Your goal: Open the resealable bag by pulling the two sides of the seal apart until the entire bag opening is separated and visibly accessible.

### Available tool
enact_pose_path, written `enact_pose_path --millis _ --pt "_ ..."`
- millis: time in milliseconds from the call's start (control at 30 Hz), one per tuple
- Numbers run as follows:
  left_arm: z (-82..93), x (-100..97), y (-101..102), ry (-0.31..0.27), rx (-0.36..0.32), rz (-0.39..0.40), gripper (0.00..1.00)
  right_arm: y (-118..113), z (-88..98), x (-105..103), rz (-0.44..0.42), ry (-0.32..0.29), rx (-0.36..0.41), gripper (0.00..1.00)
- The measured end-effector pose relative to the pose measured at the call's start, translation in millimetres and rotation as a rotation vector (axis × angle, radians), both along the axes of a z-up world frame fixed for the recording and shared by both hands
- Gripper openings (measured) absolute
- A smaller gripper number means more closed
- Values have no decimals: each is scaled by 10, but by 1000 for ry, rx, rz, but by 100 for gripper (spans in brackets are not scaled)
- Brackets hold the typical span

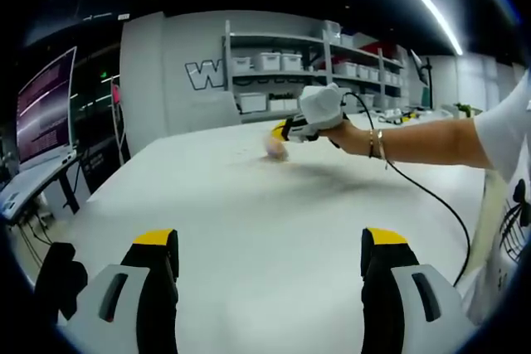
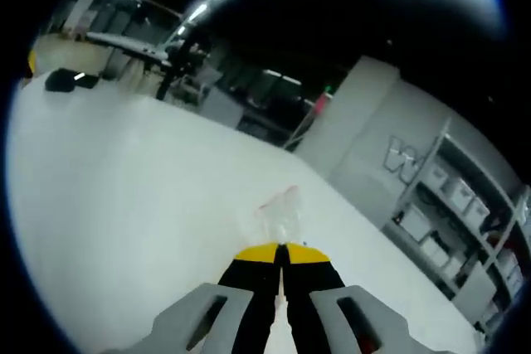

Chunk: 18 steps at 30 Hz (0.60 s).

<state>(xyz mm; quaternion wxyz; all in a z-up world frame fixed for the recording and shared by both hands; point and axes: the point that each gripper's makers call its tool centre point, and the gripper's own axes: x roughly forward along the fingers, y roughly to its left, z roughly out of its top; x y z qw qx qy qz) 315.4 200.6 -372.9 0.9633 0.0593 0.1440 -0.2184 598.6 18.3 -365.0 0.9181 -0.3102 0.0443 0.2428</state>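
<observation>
The small clear resealable bag (image 2: pixel 278 217), with a pinkish strip at its far end, sticks out just past my right gripper (image 2: pixel 282 252). That gripper's yellow-tipped jaws are pressed together on the bag's near edge. In the left gripper view, a person's hand holds the right gripper (image 1: pixel 283 131) over the far side of the white table (image 1: pixel 249 205), and the bag (image 1: pixel 276 148) hangs at its tip, close to the tabletop. My left gripper (image 1: pixel 270 242) is low over the near part of the table, well short of the bag. Its jaws stand wide apart with nothing between them.
A black cable (image 1: pixel 431 196) trails from the right gripper across the table to the right. A forearm with a bracelet (image 1: pixel 375 143) reaches in from the right. Shelves with white bins (image 1: pixel 274 64) line the far wall. A monitor (image 1: pixel 46 109) stands at the left.
</observation>
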Motion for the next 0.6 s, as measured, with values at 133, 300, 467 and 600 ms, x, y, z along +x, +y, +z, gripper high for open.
enact_pose_path --millis 133,300,467,600 --pt "17 -17 5 -4 3 2 90 -28 32 16 -7 -2 12 0" --pt "29 -37 -2 -7 4 3 90 -59 67 2 -14 -2 30 0" --pt "42 -60 -18 -10 8 2 90 -89 114 -19 -19 -13 38 0" --pt "54 -72 -13 -13 8 5 90 -108 139 -38 -21 -18 41 0"
